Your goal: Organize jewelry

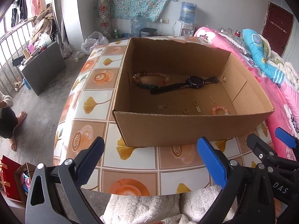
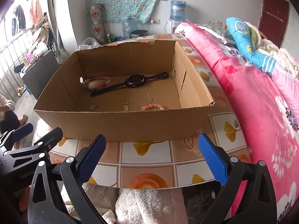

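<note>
An open cardboard box point(image 1: 158, 128) point(image 2: 119, 125) stands on a tiled tabletop point(image 1: 93, 100). Inside lie a multicoloured bead bracelet point(image 1: 150, 80) point(image 2: 97, 84), a black wristwatch point(image 1: 186, 84) point(image 2: 130, 83), a small pink bead bracelet point(image 1: 220, 110) point(image 2: 152, 106), gold rings point(image 1: 185, 110) point(image 2: 111, 109) and small gold earrings point(image 1: 162, 106) point(image 2: 125, 105). My left gripper point(image 1: 151, 160) hangs open before the box's near wall, holding nothing. My right gripper point(image 2: 151, 158) is open too, at the near table edge. Each view shows the other gripper beside it: the right gripper point(image 1: 269, 141), the left gripper point(image 2: 39, 134).
A bed with a pink floral blanket point(image 2: 261, 102) runs along the table's right side. White fleece fabric point(image 2: 142, 205) lies below the near table edge. A person sits on the floor at far left point(image 1: 7, 115). Water jugs and a bin stand by the far wall.
</note>
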Available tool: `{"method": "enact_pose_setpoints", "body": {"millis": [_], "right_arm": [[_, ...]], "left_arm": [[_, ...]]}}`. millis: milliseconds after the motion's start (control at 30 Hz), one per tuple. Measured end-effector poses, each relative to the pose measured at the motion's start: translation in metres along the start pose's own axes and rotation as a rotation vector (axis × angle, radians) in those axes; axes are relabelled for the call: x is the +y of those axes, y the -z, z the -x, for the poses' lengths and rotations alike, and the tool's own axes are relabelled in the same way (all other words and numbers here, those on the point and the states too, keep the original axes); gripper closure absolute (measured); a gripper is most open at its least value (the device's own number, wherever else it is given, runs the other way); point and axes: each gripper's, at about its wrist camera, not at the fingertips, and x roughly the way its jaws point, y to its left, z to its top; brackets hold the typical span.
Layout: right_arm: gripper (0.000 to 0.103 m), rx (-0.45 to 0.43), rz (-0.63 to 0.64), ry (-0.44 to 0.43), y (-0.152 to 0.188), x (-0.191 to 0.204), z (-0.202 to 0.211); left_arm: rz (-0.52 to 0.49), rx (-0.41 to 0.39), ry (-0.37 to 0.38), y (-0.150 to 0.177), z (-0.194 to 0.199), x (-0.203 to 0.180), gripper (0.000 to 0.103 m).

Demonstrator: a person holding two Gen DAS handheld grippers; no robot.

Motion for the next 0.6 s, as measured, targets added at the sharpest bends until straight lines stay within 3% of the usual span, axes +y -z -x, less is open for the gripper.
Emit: {"method": "enact_pose_setpoints", "body": {"millis": [600], "right_arm": [[0.008, 0.006, -0.01, 0.0, -0.0004, -0.001, -0.0027]], "left_arm": [[-0.02, 0.02, -0.029, 0.001, -0.0064, -0.0044, 0.006]]}}
